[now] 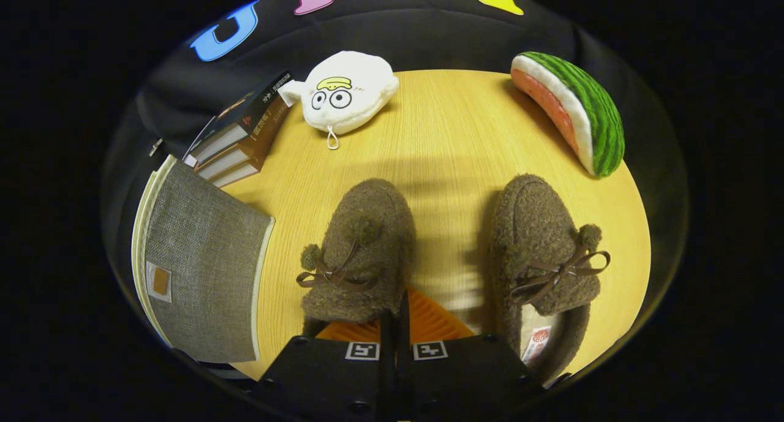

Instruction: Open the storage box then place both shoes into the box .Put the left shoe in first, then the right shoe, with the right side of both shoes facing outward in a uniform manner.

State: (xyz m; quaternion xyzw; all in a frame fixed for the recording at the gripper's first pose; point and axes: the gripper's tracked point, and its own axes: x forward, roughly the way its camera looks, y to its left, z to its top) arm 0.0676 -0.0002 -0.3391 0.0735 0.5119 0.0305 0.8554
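Two brown fuzzy shoes with bows lie side by side on the round wooden table (pixel 453 134), toes pointing away from me. The left-hand shoe (pixel 361 244) sits just ahead of my fingers, and its heel end is hidden behind them. The right-hand shoe (pixel 539 244) lies to the right of the fingers, its pale lining showing at the heel. A grey fabric storage box (pixel 202 263) with cream edging stands left of the shoes, its lid down. My gripper (pixel 392 305) hangs over the left-hand shoe's heel, fingers pressed together with nothing visible between them.
A stack of books (pixel 239 146) lies beyond the box. A white plush toy (pixel 349 91) sits at the far side of the table, and a watermelon-slice plush (pixel 576 109) rests at the far right edge. Bare wood separates the shoes from the toys.
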